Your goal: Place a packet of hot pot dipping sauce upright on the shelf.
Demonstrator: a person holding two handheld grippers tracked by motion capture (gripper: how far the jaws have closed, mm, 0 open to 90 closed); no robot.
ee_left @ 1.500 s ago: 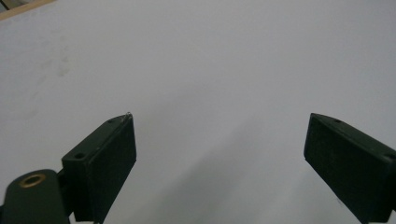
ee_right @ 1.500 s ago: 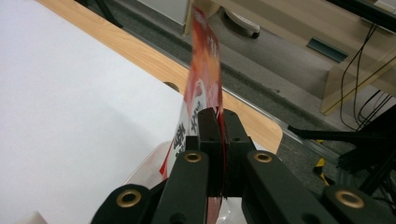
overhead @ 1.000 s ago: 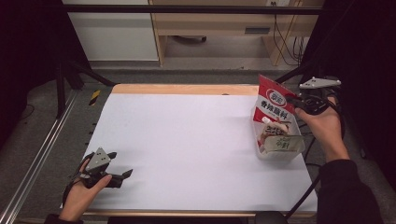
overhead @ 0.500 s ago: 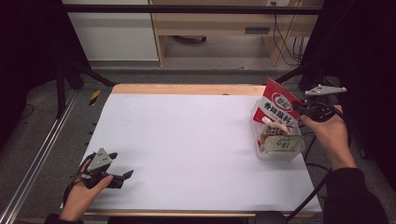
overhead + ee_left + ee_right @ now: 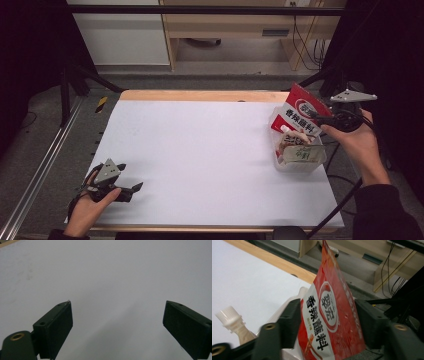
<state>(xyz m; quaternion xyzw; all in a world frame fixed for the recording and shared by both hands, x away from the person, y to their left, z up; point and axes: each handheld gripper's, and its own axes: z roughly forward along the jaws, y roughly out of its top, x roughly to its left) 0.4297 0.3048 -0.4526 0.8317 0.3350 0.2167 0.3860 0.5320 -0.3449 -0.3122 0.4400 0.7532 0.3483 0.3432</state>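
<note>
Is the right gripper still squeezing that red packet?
Cannot tell. In the right gripper view the red packet stands between the right gripper jaws, which have just been opening. The left jaw overlaps the packet's edge, so no clear gap or contact shows.

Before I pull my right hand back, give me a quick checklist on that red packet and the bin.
1. Right gripper fingers have just been opening, spread either side of the red seasoning packet: ok.
2. Packet free of the pads: cannot tell.
3. Packet standing in the clear plastic bin: ok, leaning.
4. White-capped spout pouch inside the bin: ok.
5. Left gripper open, resting on the white table, holding nothing: ok.
</note>
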